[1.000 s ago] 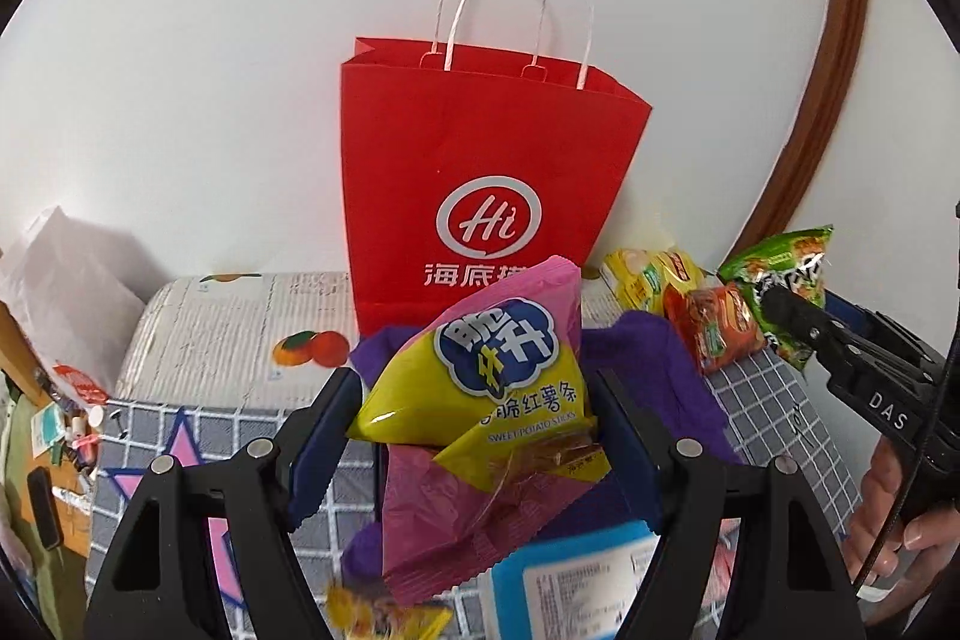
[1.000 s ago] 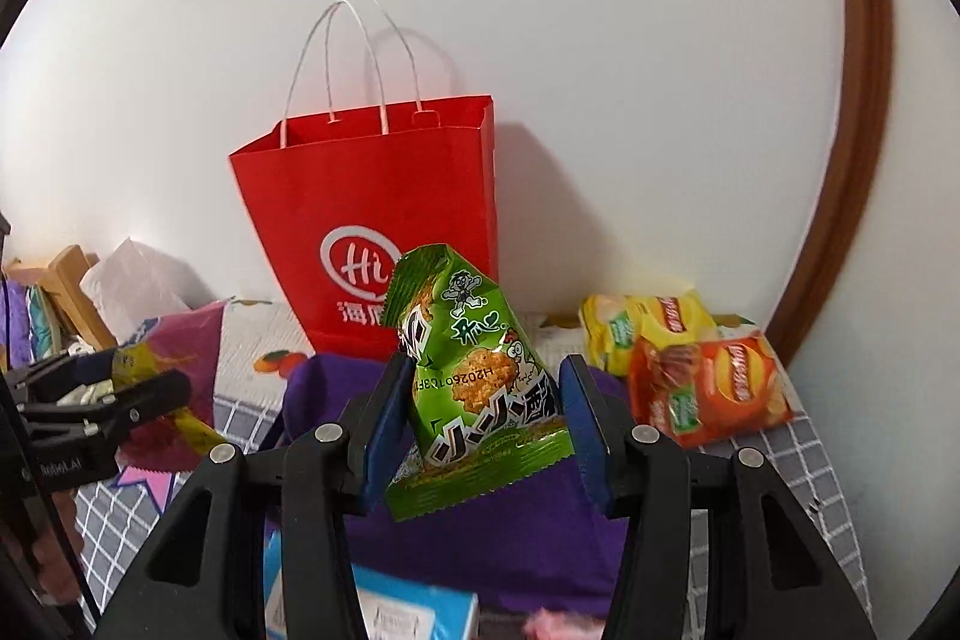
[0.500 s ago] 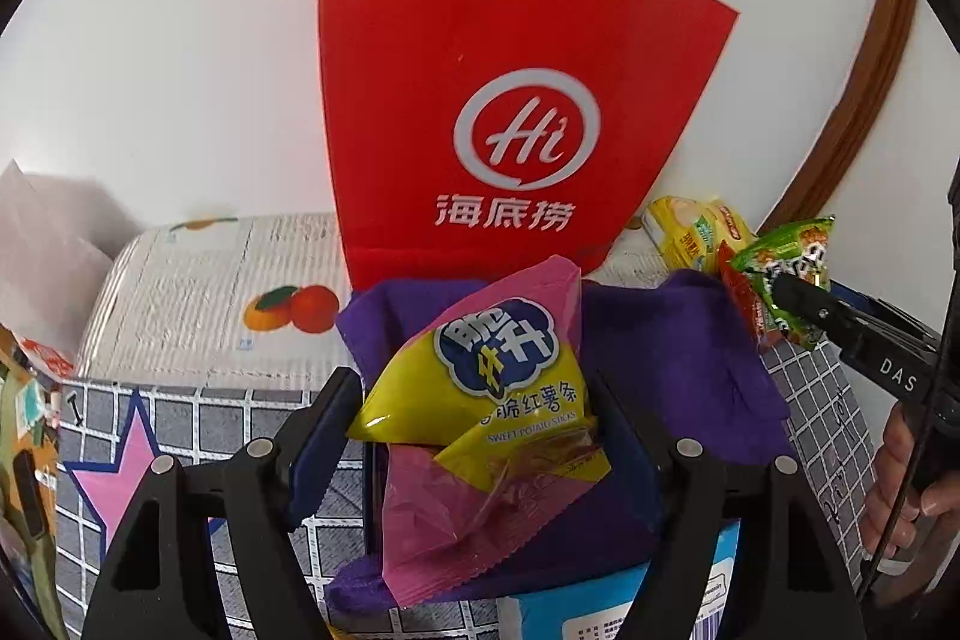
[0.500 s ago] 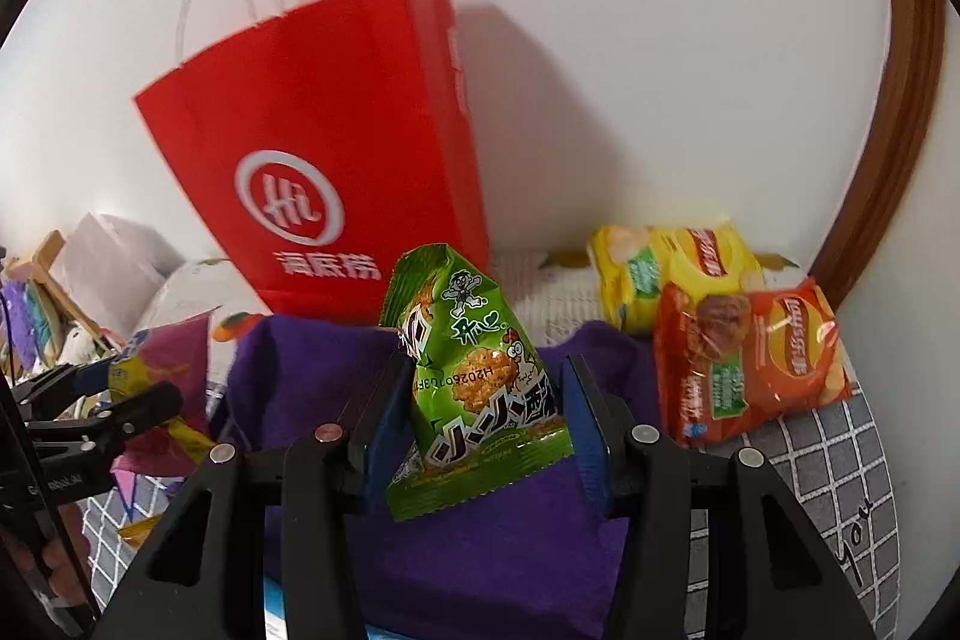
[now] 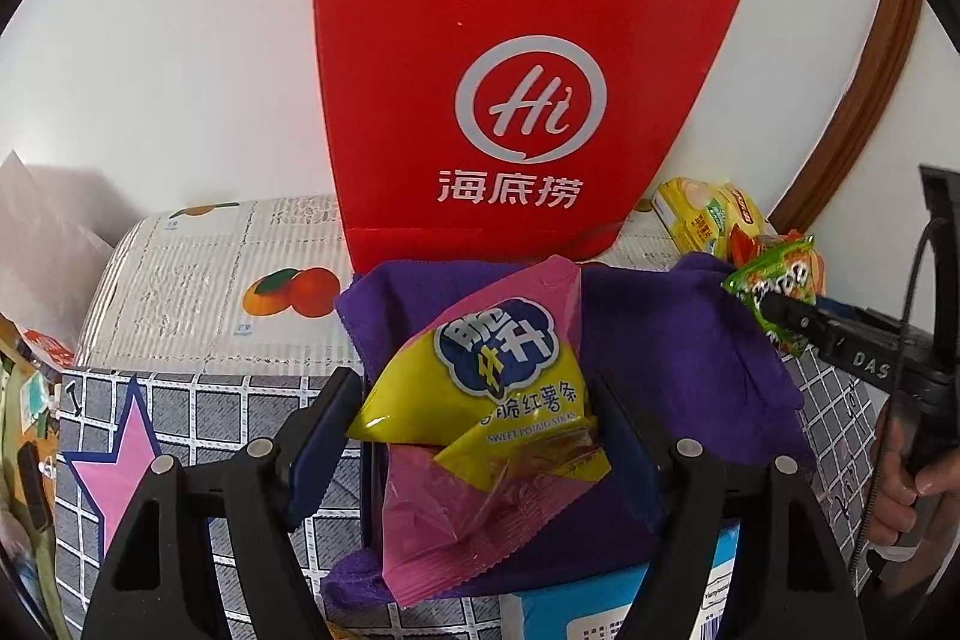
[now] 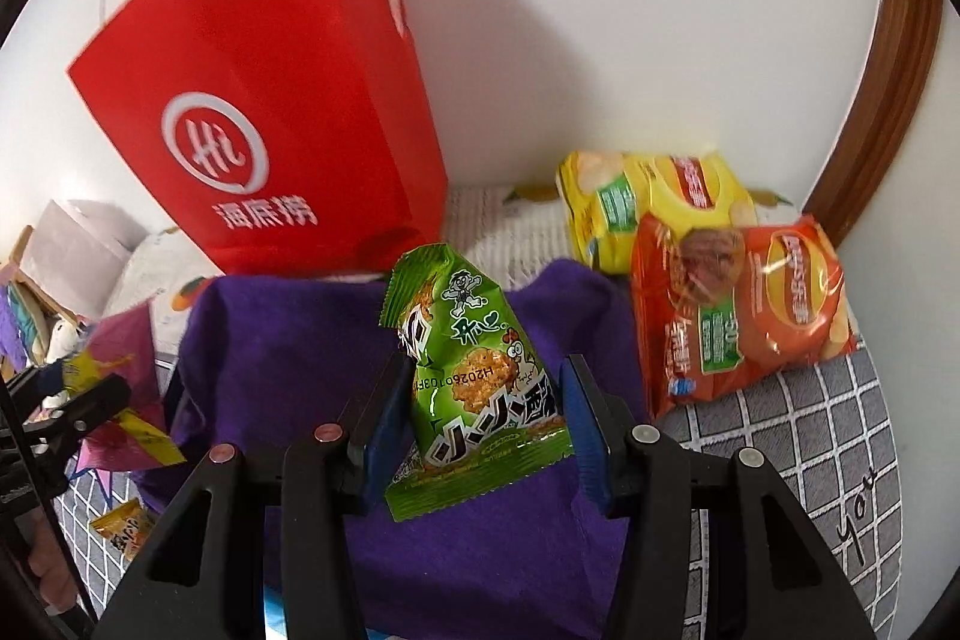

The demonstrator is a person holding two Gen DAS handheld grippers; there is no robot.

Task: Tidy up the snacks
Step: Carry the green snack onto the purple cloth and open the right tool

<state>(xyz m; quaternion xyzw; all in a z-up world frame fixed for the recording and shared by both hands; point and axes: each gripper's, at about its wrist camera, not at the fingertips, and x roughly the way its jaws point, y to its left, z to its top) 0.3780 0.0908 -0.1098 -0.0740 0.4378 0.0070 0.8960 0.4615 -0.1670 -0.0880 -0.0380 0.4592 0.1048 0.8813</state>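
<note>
My left gripper (image 5: 474, 418) is shut on a pink and yellow sweet potato sticks packet (image 5: 480, 400), held above a purple cloth (image 5: 672, 334). My right gripper (image 6: 486, 412) is shut on a green snack packet (image 6: 474, 382) over the same purple cloth (image 6: 282, 334). The right gripper and its green packet (image 5: 774, 286) show at the right edge of the left wrist view. The left gripper with its pink packet (image 6: 120, 388) shows at the left of the right wrist view. A red paper bag (image 5: 498, 100) with white handles stands against the wall behind the cloth.
A yellow chip bag (image 6: 648, 202) and an orange chip bag (image 6: 738, 304) lie at the back right on a grey checked cover (image 6: 804, 436). A blue and white box (image 5: 612, 604) lies near, under the cloth. A small yellow packet (image 6: 123, 526) lies at the lower left. A fruit-print cover (image 5: 210, 274) lies behind.
Both grippers have sunk and come closer to the red bag and the purple cloth, each keeping its packet. The bag looms larger in both views.
</note>
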